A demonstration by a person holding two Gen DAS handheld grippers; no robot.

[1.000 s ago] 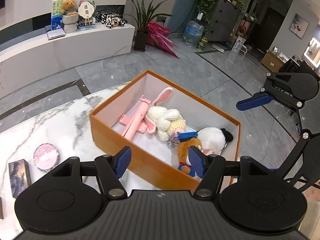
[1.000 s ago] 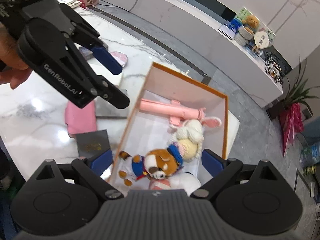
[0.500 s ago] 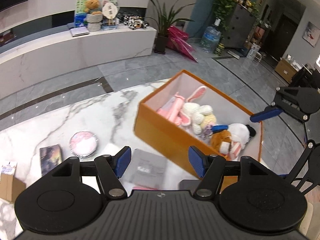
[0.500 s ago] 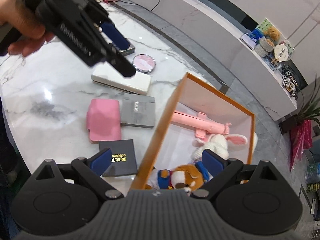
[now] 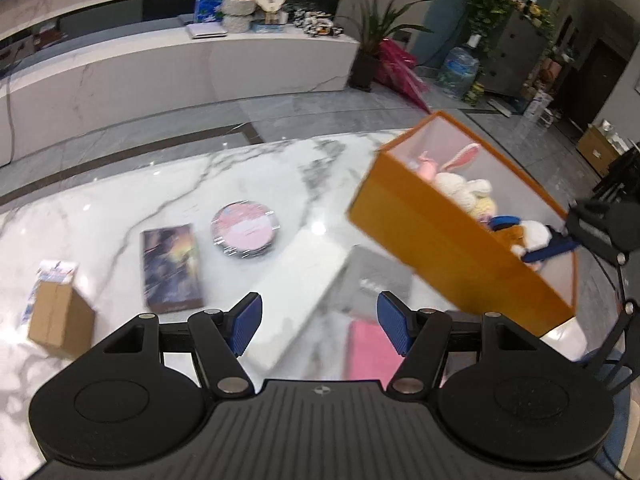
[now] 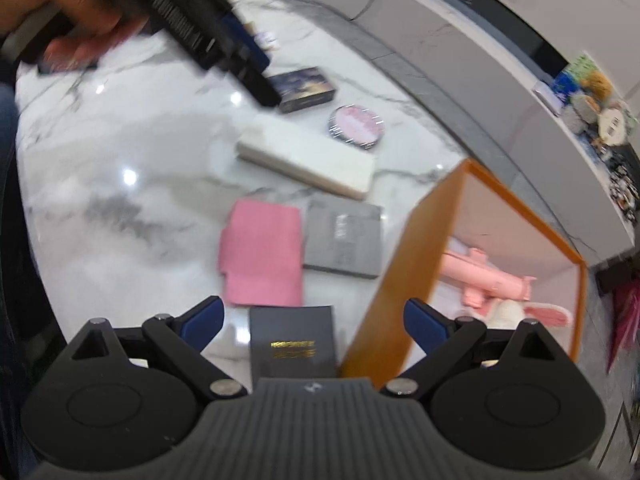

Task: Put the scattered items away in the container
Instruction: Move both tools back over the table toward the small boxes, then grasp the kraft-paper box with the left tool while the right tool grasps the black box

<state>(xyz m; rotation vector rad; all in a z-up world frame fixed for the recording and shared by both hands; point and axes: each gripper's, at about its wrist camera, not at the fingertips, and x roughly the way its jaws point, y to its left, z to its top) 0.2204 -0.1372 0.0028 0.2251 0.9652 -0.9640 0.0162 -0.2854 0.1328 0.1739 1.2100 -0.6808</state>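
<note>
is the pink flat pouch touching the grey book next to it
Touching. In the right wrist view the pink flat pouch and the grey rectangular book lie side by side on the marble table, their long edges meeting with no tabletop showing between them.

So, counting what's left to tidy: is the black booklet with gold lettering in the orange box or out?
Out. The black booklet lies on the marble table, beside the orange box.

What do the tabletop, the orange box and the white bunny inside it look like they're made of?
Tabletop: polished marble or a marble-look slab, grey veins with bright light glints. Orange box: probably stiff cardboard, with thin flat matte walls. White bunny: seemingly crocheted yarn, knobbly surface, though blur hides the stitches.
</note>
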